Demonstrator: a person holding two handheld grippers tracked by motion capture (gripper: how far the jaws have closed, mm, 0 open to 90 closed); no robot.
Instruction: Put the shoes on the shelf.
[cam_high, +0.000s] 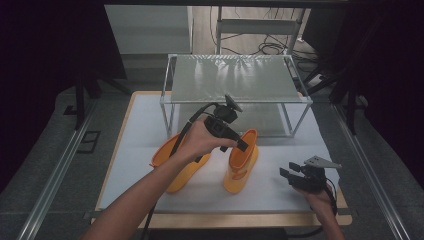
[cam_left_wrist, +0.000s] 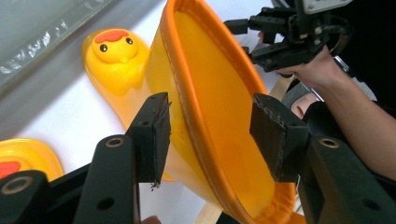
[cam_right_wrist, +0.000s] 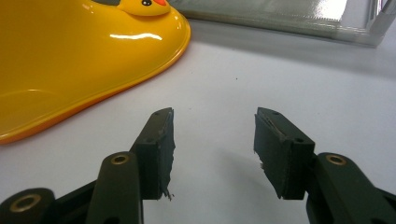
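Note:
Two orange-yellow rubber boots with duck faces are on the white mat. One boot (cam_high: 241, 162) stands upright, and the other boot (cam_high: 172, 162) lies on its side to its left. My left gripper (cam_high: 241, 145) hovers at the upright boot's top. In the left gripper view this gripper (cam_left_wrist: 215, 135) is open, with the boot's rim (cam_left_wrist: 187, 93) between the jaws and no pad touching it. My right gripper (cam_high: 287, 169) rests low on the mat right of the upright boot. That gripper (cam_right_wrist: 215, 149) is open and empty, with the boot's toe (cam_right_wrist: 70, 60) to its left.
A clear shelf on a metal frame (cam_high: 235, 80) stands at the back of the mat, close behind the boots. The mat's wooden border (cam_high: 240, 219) runs along the near edge. Cables lie on the floor beyond the table.

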